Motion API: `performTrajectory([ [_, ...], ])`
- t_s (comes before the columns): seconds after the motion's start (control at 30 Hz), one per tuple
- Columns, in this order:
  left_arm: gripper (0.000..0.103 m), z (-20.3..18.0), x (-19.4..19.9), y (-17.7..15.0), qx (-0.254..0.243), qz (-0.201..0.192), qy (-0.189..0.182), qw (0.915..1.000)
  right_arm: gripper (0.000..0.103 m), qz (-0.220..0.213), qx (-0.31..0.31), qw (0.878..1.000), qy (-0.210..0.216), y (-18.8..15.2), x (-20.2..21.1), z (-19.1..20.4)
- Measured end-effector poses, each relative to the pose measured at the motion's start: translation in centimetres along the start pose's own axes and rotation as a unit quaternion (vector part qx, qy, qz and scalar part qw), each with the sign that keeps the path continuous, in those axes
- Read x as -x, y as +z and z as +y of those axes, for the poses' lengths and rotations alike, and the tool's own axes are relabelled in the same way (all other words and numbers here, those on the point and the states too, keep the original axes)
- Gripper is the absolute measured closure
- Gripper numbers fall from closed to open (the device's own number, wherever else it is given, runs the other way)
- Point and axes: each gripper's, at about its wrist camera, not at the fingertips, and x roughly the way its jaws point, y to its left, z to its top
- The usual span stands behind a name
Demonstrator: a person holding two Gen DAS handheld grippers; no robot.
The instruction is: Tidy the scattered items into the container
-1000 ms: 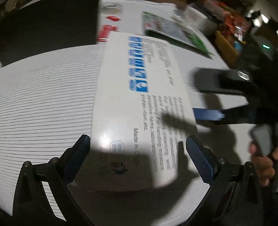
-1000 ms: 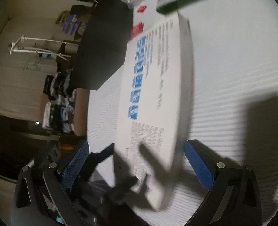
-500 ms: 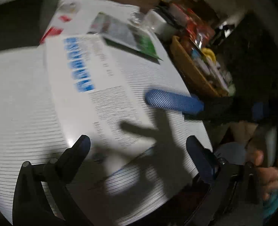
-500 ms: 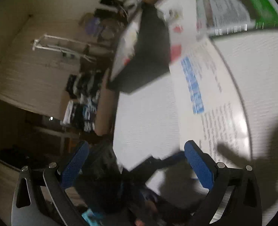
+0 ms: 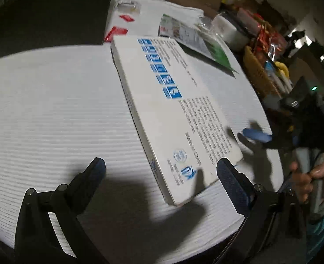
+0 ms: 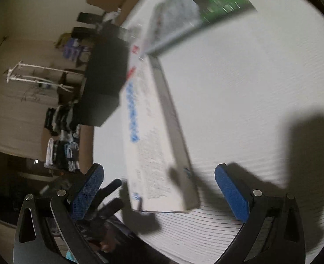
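Two views: both claws spread wide and empty over a white table (image 5: 52, 110).
Left wrist view: left gripper (image 5: 161, 173) gapes at the bottom of the frame, holding nothing; a flat white box (image 5: 173, 110) lies diagonally across the centre, its near corner just inside the right-hand finger.
Also scattered: a green-edged packet (image 5: 195, 39) and red sachets (image 5: 115, 33) in the upper middle.
Container: likely the black bin (image 5: 50, 15) at upper left.
Right wrist view: right gripper (image 6: 158, 180) equally wide open, empty; the box's near end sits between its fingers, near the table edge at bottom.
Progress: seemingly nothing stowed; box, packet and sachets remain.
Room: open tabletop left of the box in the left view; clutter crowds the right edge.
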Motion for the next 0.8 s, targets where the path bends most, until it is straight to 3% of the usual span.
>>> performTrajectory([
  [0.17, 0.002, -2.8, 0.3, -0.8, -0.049, -0.007, -0.041, 0.9979, 0.000, 0.017, -0.005, 0.999, 0.027, -0.2, -1.2, -0.1],
  [0.33, 0.002, -4.6, -0.6, -1.2, -0.079, 0.005, -0.022, 0.9966, 0.000, 0.037, -0.007, 0.999, 0.037, 0.0, -2.4, 0.5],
  [0.63, 0.001, -2.8, -1.8, -1.2, -0.045, 0.008, 0.003, 0.9989, 0.000, 0.049, -0.016, 0.997, 0.065, -0.1, -2.4, 2.0],
  [0.8, 0.000, -1.8, -1.7, -0.9, -0.024, 0.004, -0.017, 0.9996, 0.000, 0.038, -0.002, 0.997, 0.064, -0.4, -1.5, 4.2],
])
